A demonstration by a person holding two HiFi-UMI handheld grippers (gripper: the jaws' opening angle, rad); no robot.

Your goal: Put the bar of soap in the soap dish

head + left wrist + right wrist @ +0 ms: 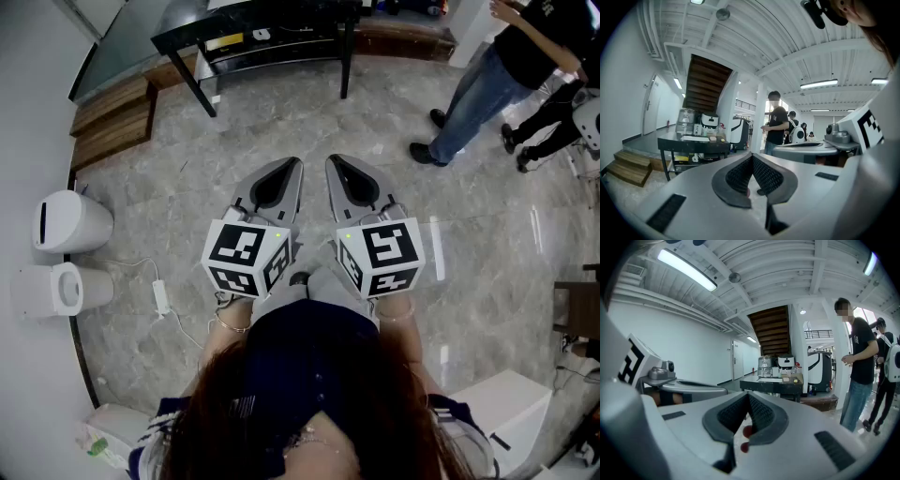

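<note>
bystander (489, 81) cut off, table items (781, 366) indistinct

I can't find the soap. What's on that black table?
On the black table: a clear jar, a white machine, bits too tiny to name. Anything behind them is hidden.

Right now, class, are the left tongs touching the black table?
Apart. The head view shows the left tongs held short of the black table, with a stretch of floor between their tips and its legs.
</note>
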